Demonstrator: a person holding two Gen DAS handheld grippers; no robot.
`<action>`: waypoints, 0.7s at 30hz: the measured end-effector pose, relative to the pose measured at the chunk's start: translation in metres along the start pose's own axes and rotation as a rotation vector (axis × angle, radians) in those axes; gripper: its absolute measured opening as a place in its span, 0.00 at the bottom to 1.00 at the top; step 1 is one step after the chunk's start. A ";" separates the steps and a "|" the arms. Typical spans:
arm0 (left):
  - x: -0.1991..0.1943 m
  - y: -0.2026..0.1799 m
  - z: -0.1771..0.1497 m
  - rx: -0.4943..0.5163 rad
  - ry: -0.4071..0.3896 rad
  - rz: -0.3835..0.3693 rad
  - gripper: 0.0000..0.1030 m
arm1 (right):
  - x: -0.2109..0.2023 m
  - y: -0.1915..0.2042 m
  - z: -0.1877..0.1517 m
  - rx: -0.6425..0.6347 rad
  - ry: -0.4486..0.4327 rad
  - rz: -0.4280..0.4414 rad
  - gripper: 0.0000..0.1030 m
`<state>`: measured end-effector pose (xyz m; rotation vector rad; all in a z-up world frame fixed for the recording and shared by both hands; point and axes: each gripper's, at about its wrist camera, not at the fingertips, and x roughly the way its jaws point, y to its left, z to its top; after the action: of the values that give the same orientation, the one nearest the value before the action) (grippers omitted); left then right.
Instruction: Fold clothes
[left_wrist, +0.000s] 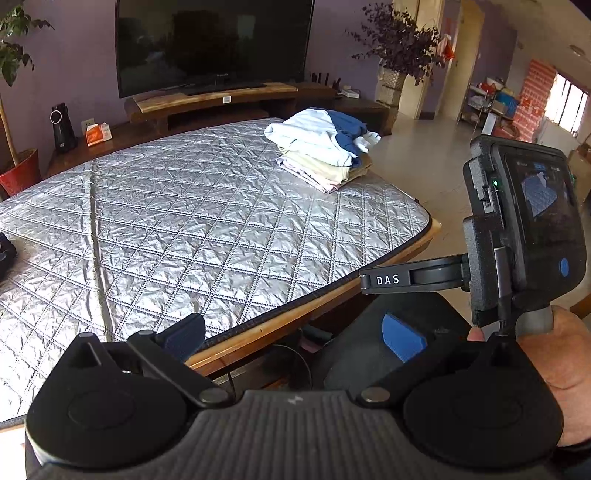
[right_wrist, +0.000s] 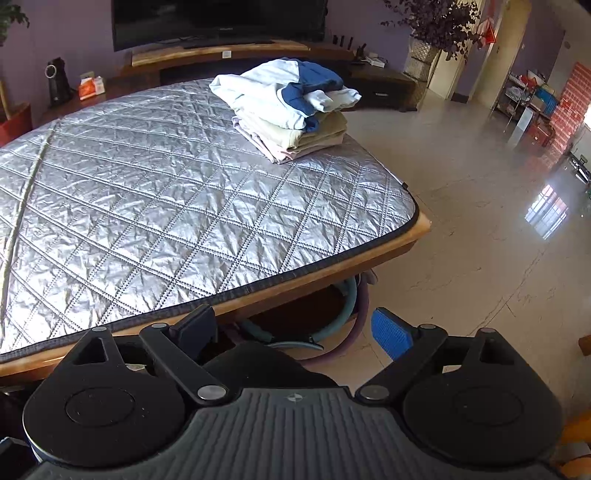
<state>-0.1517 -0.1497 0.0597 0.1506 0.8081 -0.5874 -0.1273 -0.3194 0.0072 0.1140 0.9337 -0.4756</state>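
Note:
A stack of folded clothes (left_wrist: 323, 151) lies at the far right corner of the table, topped by a light blue and dark blue garment; it also shows in the right wrist view (right_wrist: 288, 107). The table carries a silver quilted cover (left_wrist: 192, 221), also seen in the right wrist view (right_wrist: 177, 206). My left gripper (left_wrist: 293, 338) is open and empty at the table's near edge. My right gripper (right_wrist: 293, 332) is open and empty, off the near edge above the floor. A dark cloth (left_wrist: 5, 253) peeks in at the left edge.
The right hand's gripper body with a phone-like screen (left_wrist: 524, 229) is at the right of the left wrist view. A TV (left_wrist: 214, 40) on a wooden stand is behind the table. Tiled floor (right_wrist: 480, 221) lies to the right. Hoops (right_wrist: 332, 332) are under the table.

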 end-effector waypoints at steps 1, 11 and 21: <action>0.001 0.001 0.000 0.000 0.001 0.000 0.99 | 0.000 0.000 0.000 0.001 0.001 0.002 0.92; 0.007 0.015 -0.001 -0.032 0.014 0.015 0.99 | 0.003 0.003 0.002 0.005 0.022 0.003 0.92; 0.011 0.028 0.000 -0.058 0.026 0.029 0.99 | -0.007 0.001 0.005 0.025 0.049 -0.023 0.92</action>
<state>-0.1302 -0.1311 0.0495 0.1169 0.8459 -0.5355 -0.1267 -0.3178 0.0152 0.1386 0.9778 -0.5075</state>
